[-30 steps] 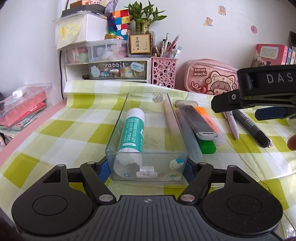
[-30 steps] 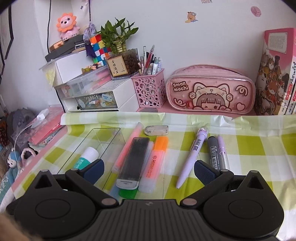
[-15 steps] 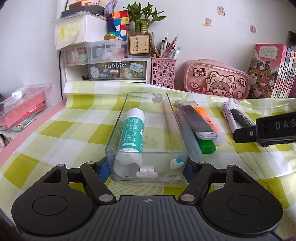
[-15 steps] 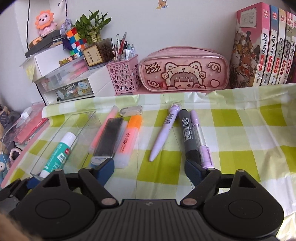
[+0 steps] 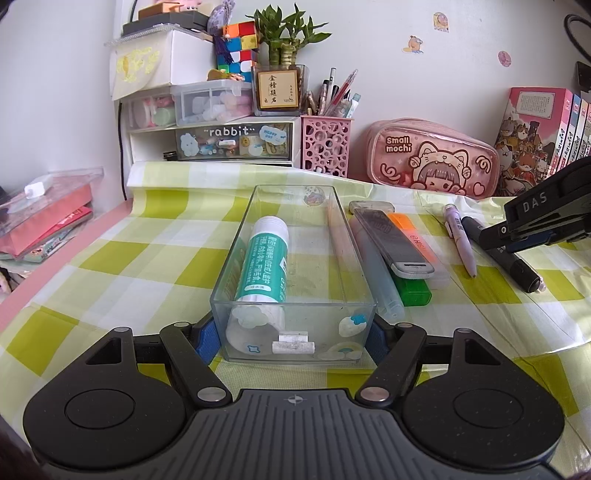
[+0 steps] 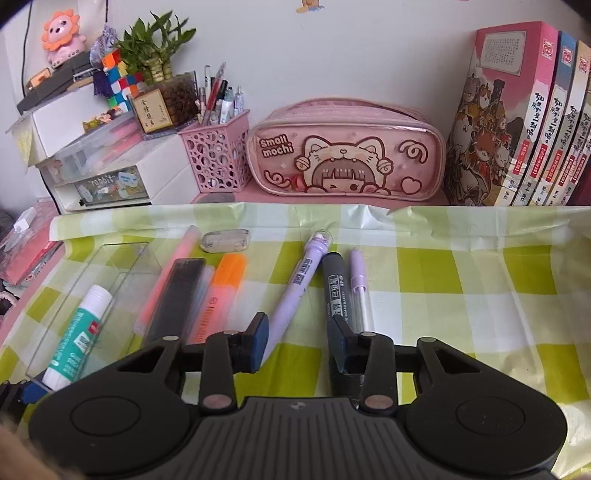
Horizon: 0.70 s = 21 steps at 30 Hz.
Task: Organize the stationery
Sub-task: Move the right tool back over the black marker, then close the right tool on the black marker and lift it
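Place: you were at a home study bench | Evidence: pink "Small mochi" pencil case (image 6: 345, 151) by the wall, pink pen holder (image 6: 218, 158) full of pens, "rabbit" drawer unit (image 5: 232, 140), row of books (image 6: 524, 114), potted bamboo (image 5: 284, 40), checked green cloth (image 6: 443, 280)

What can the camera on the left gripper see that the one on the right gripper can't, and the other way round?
Only the left view shows the green highlighter and the right gripper from the side. Only the right view shows the lion toy and the short purple pen. Both show the clear box with the glue stick, and the pink pencil case.
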### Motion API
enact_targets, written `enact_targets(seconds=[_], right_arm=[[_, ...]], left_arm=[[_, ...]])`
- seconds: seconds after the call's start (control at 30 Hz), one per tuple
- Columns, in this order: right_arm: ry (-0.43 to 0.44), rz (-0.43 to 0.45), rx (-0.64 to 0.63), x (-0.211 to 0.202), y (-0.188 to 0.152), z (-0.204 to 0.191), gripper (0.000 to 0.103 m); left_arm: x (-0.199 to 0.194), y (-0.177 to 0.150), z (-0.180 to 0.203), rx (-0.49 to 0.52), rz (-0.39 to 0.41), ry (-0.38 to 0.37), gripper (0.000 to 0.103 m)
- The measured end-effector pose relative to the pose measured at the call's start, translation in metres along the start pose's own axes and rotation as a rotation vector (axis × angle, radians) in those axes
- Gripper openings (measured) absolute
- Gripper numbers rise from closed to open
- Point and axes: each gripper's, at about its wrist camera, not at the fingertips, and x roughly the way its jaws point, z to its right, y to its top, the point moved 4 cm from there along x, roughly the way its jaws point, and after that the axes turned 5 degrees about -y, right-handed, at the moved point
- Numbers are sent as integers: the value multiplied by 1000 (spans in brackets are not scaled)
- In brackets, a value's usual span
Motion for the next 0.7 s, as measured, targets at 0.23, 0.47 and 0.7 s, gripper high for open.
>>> enact_targets(seconds=[0.23,0.47,0.7], right_arm=[[-54,-54,-94,22,0,-15,0],[66,-94,109,16,2,0,0],[222,-95,344,1,-8,10,0]], left_arm=[[0,1,-1,8,0,-6,73],[0,1,-1,9,0,-5,73],[0,1,0,13,4,-6,72]])
